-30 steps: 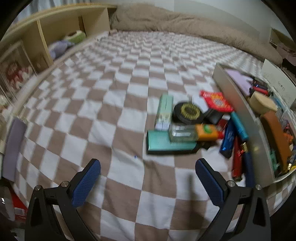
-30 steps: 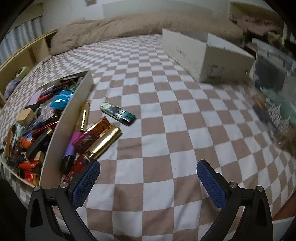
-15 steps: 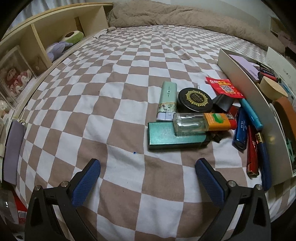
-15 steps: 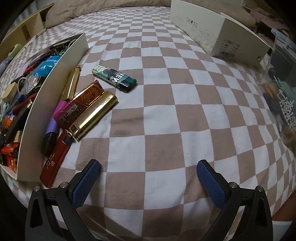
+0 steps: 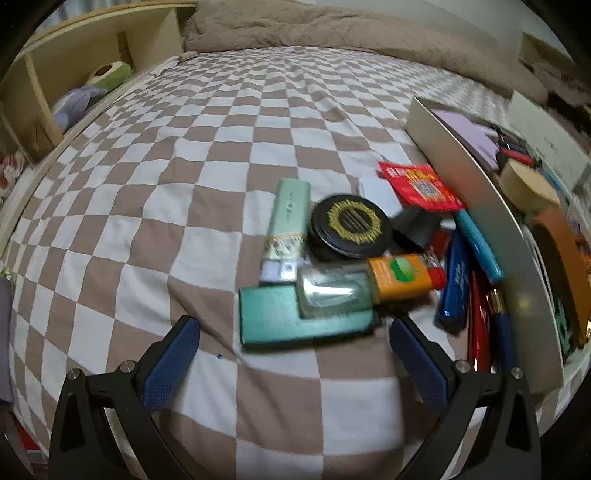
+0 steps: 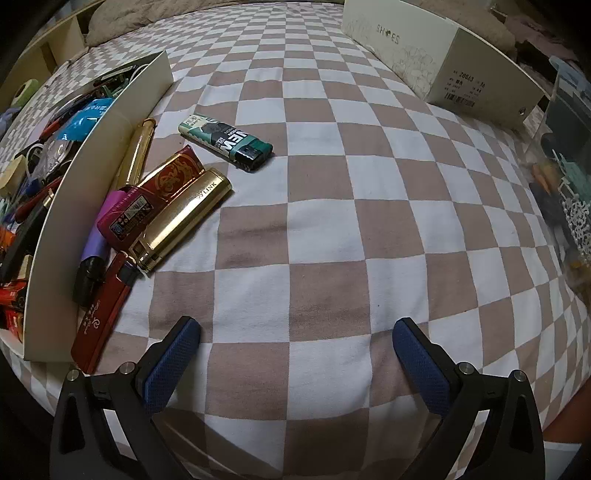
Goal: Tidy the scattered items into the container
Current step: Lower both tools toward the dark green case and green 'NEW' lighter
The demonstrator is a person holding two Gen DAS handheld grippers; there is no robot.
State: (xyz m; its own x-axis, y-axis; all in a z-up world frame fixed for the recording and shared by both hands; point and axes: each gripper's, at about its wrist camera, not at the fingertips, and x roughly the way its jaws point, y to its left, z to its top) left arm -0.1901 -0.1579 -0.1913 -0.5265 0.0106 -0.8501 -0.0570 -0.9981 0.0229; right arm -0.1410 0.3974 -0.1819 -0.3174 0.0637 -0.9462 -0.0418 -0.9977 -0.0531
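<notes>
Both empty and spread wide: left gripper (image 5: 293, 341) lined up on teal case (image 5: 295, 319), right gripper (image 6: 295, 341) short of lighters (image 6: 184, 214) (2 piles flanking box (image 6: 99, 155)).

A brown-and-white checked bedspread (image 5: 207, 206) covers the bed, with a rumpled beige duvet (image 5: 332, 33) bunched along its far edge. To one side, a pale wooden shelf unit (image 5: 92, 44) holds a green-and-cream soft toy (image 5: 109, 72) beside a lilac one (image 5: 75, 103) (details blurred). In the right wrist view, a cream shoebox (image 6: 439, 62) printed "SHOES" rests on the checked cover.
</notes>
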